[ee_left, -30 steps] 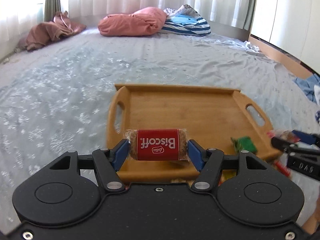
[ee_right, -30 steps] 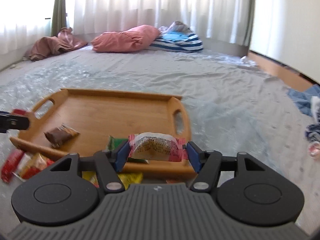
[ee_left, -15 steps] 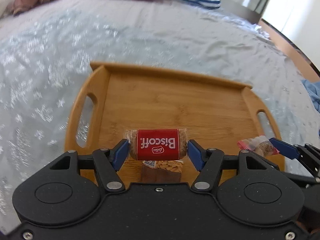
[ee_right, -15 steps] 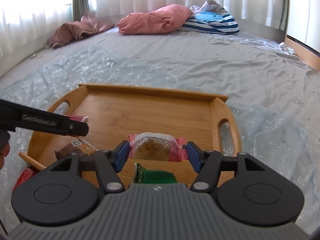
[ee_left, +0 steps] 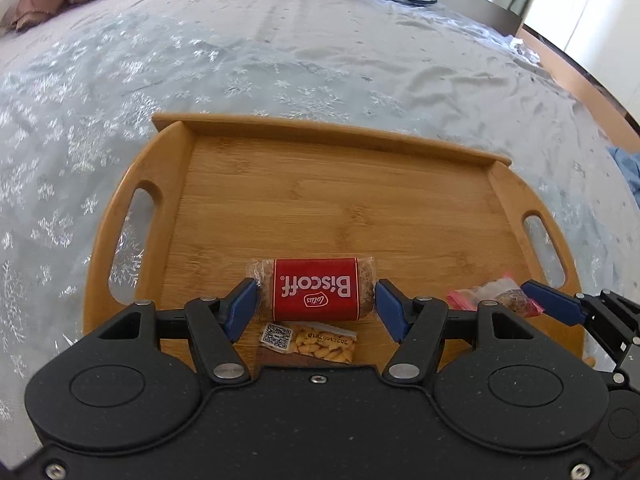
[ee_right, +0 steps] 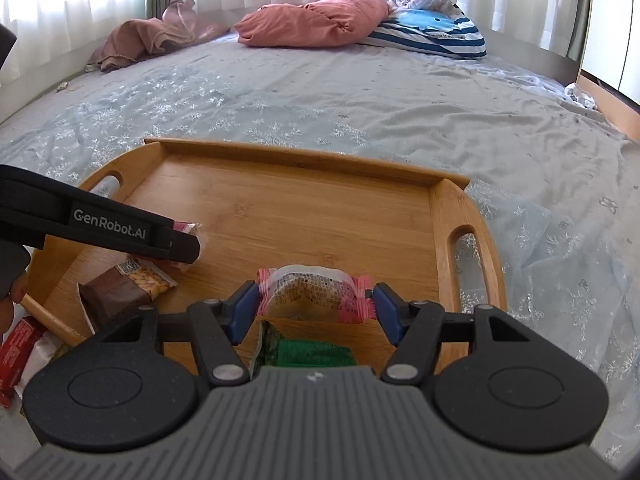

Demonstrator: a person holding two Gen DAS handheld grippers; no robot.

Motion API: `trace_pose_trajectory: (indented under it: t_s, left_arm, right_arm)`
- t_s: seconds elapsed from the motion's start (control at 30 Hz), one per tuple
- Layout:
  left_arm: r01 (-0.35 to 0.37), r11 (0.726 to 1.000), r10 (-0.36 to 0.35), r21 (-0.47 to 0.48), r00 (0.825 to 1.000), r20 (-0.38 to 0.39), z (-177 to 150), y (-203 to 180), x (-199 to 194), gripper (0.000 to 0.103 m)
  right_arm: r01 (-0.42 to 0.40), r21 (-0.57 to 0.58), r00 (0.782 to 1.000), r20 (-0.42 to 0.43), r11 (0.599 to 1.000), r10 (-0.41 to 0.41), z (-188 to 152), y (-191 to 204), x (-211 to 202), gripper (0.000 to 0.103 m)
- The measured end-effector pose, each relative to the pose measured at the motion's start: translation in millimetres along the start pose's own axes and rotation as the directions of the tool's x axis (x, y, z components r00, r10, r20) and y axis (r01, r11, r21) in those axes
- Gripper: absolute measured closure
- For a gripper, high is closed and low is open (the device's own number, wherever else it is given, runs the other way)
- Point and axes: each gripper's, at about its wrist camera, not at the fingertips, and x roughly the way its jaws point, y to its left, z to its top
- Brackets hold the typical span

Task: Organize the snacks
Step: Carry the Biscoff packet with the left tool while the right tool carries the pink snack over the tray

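Observation:
My left gripper [ee_left: 316, 304] is shut on a red Biscoff packet [ee_left: 315, 289], held low over the near left part of the wooden tray [ee_left: 320, 200]. A brown peanut snack pack [ee_left: 316, 345] lies on the tray just under it. My right gripper [ee_right: 316, 308] is shut on a pink-and-white snack packet [ee_right: 314, 294] over the tray's near right part [ee_right: 304, 208]. A green packet [ee_right: 308, 354] lies on the tray beneath it. The left gripper's finger [ee_right: 120, 232] shows at the left of the right wrist view.
The tray sits on a bed with a pale blue snowflake sheet [ee_left: 280, 60]. A red packet [ee_right: 16, 356] lies off the tray at its near left corner. Pink and striped pillows [ee_right: 320, 24] and brown cloth [ee_right: 148, 40] lie at the far end.
Both grippers have moved forward and down over the tray, each still holding its packet. The tray floor now fills more of both views.

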Motion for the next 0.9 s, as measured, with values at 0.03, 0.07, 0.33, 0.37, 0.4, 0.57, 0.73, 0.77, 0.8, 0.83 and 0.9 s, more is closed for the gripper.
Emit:
trace_pose_trajectory:
  t_s: [0.03, 0.07, 0.33, 0.37, 0.4, 0.57, 0.73, 0.77, 0.8, 0.83, 0.9]
  left_arm:
    - [-0.005, 1.0, 0.005, 0.009, 1.0, 0.002, -0.7, -1.8, 0.3, 0.041]
    - [-0.007, 1.0, 0.007, 0.015, 1.0, 0.002, -1.6, -3.4, 0.2, 0.041]
    - [-0.053, 0.995, 0.052, 0.085, 0.999, 0.011, -9.3, -12.6, -1.1, 0.04]
    - [-0.06, 0.994, 0.059, 0.093, 0.998, 0.013, -10.9, -13.3, -1.6, 0.04]
    - [-0.062, 0.993, 0.061, 0.098, 0.998, 0.015, -12.8, -13.3, -2.5, 0.04]
    - [-0.054, 0.994, 0.052, 0.097, 0.998, 0.022, -18.6, -10.5, -6.7, 0.04]
    - [-0.051, 0.995, 0.049, 0.083, 0.999, 0.021, -18.9, -8.5, -8.2, 0.04]
    - [-0.05, 0.995, 0.049, 0.084, 0.999, 0.02, -18.9, -8.3, -8.1, 0.039]
    - [-0.05, 0.995, 0.049, 0.085, 0.999, 0.021, -18.9, -8.3, -8.1, 0.039]
    - [-0.049, 0.995, 0.047, 0.086, 0.999, 0.02, -19.0, -8.3, -8.3, 0.039]
    - [-0.048, 0.995, 0.046, 0.089, 0.999, 0.02, -19.0, -8.1, -8.4, 0.039]
  right_arm:
    - [-0.001, 0.001, 1.0, -0.002, 1.0, 0.001, -0.6, 0.0, 0.7, 0.037]
    - [-0.001, 0.002, 1.0, -0.003, 1.0, 0.001, -1.1, 0.1, 1.1, 0.037]
    - [0.021, 0.027, 1.0, 0.0, 0.999, -0.021, -3.4, -1.8, 3.4, 0.037]
    - [0.025, 0.032, 1.0, 0.001, 0.999, -0.025, -3.9, -2.4, 3.3, 0.037]
    - [0.027, 0.037, 1.0, 0.001, 0.999, -0.027, -4.6, -3.1, 2.9, 0.037]
    - [0.03, 0.05, 1.0, -0.001, 0.998, -0.03, -8.9, -6.0, 0.7, 0.037]
    - [0.036, 0.064, 0.999, -0.004, 0.997, -0.036, -12.9, -8.9, -0.2, 0.036]
    - [0.036, 0.069, 0.999, -0.003, 0.997, -0.036, -13.1, -9.5, -0.4, 0.036]
    - [0.035, 0.071, 0.999, -0.003, 0.997, -0.035, -13.2, -9.7, -0.3, 0.036]
    - [0.035, 0.072, 0.999, -0.003, 0.997, -0.035, -13.2, -9.9, -0.4, 0.035]
    - [0.037, 0.071, 0.999, -0.002, 0.997, -0.037, -13.4, -9.9, -0.4, 0.033]
